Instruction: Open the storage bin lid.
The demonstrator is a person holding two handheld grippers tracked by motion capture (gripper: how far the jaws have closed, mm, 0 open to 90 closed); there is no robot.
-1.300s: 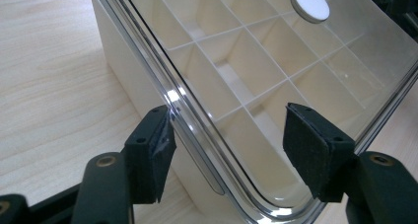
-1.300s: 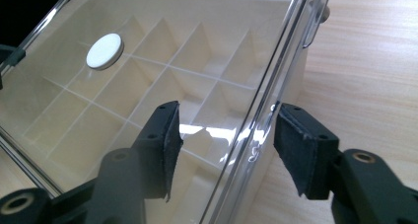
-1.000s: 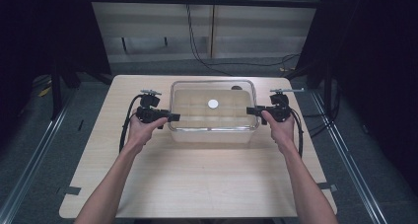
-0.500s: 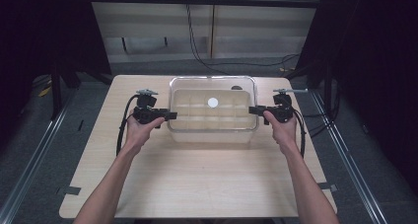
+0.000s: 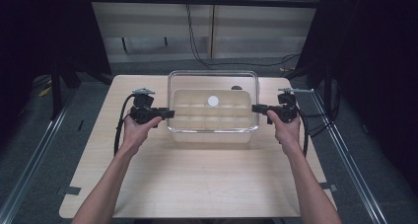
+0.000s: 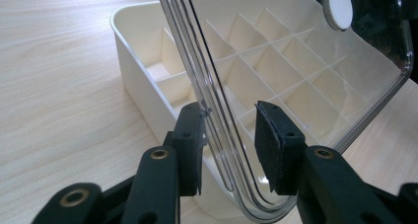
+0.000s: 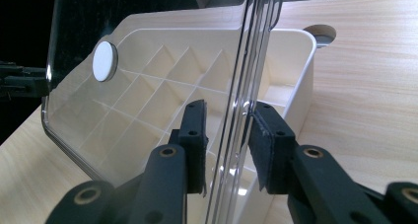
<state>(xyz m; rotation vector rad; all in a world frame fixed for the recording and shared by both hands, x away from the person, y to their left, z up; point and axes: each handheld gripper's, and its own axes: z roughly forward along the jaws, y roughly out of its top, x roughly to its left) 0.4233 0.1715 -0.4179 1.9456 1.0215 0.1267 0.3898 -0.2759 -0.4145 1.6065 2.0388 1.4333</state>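
Observation:
A clear plastic lid [image 5: 212, 75] with a white round disc [image 5: 213, 100] hangs level just above a cream box [image 5: 212, 136] divided into several compartments. My left gripper [image 5: 170, 114] is shut on the lid's left rim, and my right gripper [image 5: 255, 108] is shut on its right rim. In the left gripper view the lid [image 6: 296, 61] runs between the pads of the left gripper [image 6: 229, 145], over the box [image 6: 133, 81]. The right gripper view has the lid [image 7: 162, 46] clamped in the right gripper [image 7: 226, 145], with the box [image 7: 296, 86] behind it.
The box stands at the back middle of a light wooden table [image 5: 197, 184]. A round hole [image 5: 236, 88] lies in the tabletop behind the box. Black cables trail from both grippers along the table's sides. Dark floor surrounds the table.
The lid has risen a little off the box, carried by both grippers. The hands have kept their places at its two ends.

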